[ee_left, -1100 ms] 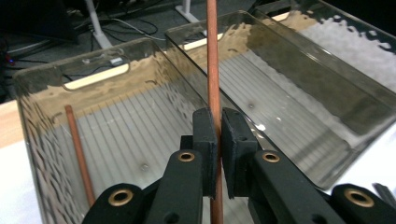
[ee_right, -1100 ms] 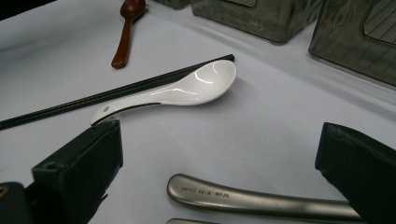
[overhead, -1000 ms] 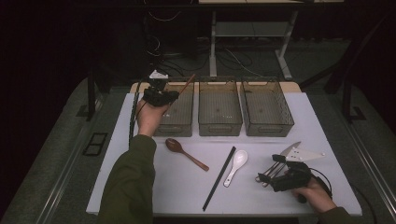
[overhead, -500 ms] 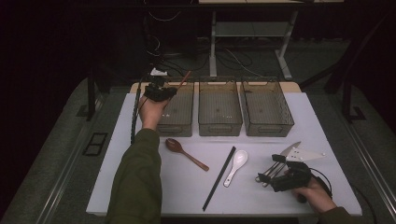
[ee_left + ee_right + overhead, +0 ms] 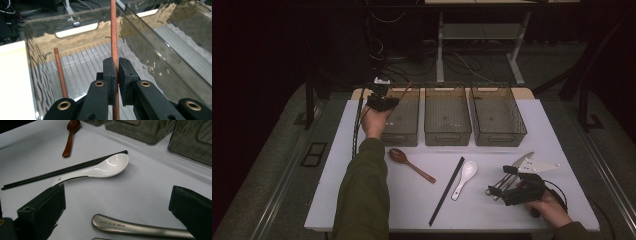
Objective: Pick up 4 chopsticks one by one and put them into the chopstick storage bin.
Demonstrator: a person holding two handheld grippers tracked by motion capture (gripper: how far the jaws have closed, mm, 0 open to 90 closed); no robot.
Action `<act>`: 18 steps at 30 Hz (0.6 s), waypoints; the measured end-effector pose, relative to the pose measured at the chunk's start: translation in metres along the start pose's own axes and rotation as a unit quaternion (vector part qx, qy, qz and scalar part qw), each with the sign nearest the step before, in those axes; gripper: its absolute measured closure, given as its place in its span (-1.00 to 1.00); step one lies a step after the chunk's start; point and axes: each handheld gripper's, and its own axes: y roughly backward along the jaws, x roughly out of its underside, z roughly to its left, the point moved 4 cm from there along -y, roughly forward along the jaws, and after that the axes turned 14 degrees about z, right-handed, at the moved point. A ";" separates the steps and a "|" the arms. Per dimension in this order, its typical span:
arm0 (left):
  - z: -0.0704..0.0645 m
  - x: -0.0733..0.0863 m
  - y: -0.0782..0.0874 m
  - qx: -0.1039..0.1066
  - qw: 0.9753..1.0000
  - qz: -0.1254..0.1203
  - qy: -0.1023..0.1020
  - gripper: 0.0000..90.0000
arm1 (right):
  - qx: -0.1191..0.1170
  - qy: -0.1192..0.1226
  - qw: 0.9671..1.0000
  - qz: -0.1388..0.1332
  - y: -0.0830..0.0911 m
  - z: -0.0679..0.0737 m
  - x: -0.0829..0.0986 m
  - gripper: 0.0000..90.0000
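High view: the left gripper is held over the leftmost of three clear plastic bins, and a thin reddish-brown wooden chopstick slants up and away from it, toward the bin's far rim. The right gripper rests low on the white table, with metal cutlery handles lying at its jaws. Just beyond it lie a white ceramic spoon and a pair of black chopsticks, and farther off a brown wooden spoon.

Left gripper view: the two black padded jaws are closed on the wooden chopstick, a smooth round stick that runs straight up between them, its long axis in line with the jaws. Ahead and below is the bin's ribbed, glossy floor. A second wooden chopstick lies in the bin to the left of the jaws, leaning toward the wall.

Right gripper view: the jaws stand wide apart and hold nothing. Between them lies a brushed-metal handle with rounded end, crosswise. Beyond it, the glossy white spoon rests against the black chopsticks, and the wooden spoon lies farther off.
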 end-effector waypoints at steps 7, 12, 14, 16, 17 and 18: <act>0.001 0.002 -0.002 -0.012 1.000 0.004 0.002 0.69 | 0.000 0.000 1.000 0.000 0.000 0.000 0.000 -0.99; -0.001 -0.001 0.002 -0.009 1.000 -0.011 0.001 0.59 | 0.000 0.001 1.000 0.001 -0.001 0.000 0.000 -0.99; -0.002 -0.002 0.004 -0.005 1.000 -0.014 -0.002 0.54 | 0.000 0.001 1.000 0.001 -0.001 0.000 0.000 -0.99; -0.004 -0.003 0.006 -0.002 1.000 -0.018 -0.002 0.46 | 0.001 0.001 1.000 0.001 -0.001 0.000 0.000 -0.99; -0.005 -0.003 0.008 -0.004 1.000 -0.021 -0.005 0.42 | 0.001 0.001 1.000 0.001 -0.001 0.000 0.000 -0.99; -0.006 -0.004 0.010 -0.006 1.000 -0.021 -0.011 0.38 | 0.001 0.001 1.000 0.001 -0.001 0.000 0.000 -0.99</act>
